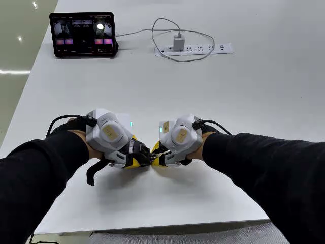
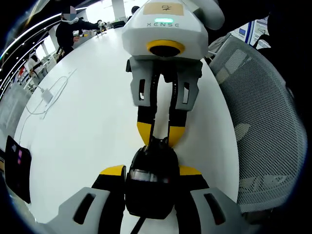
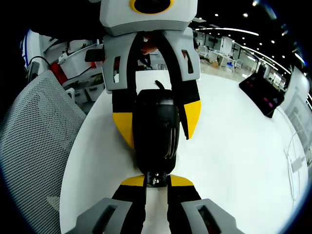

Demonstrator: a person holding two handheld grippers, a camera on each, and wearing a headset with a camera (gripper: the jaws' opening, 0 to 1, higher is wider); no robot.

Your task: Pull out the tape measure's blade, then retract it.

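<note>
Left gripper (image 2: 150,171) snug around tape measure (image 2: 148,197), right gripper (image 3: 157,183) tight on hook (image 3: 156,178)

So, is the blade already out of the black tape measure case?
No, the right gripper pinches the blade tab right against the black tape measure case.

"XENSE" stands in pale letters on the white plastic casing of the right tongs (image 2: 160,138), just below a small green light (image 2: 165,21). The tan square stickers (image 1: 109,133) carry marks too small to read.
</note>
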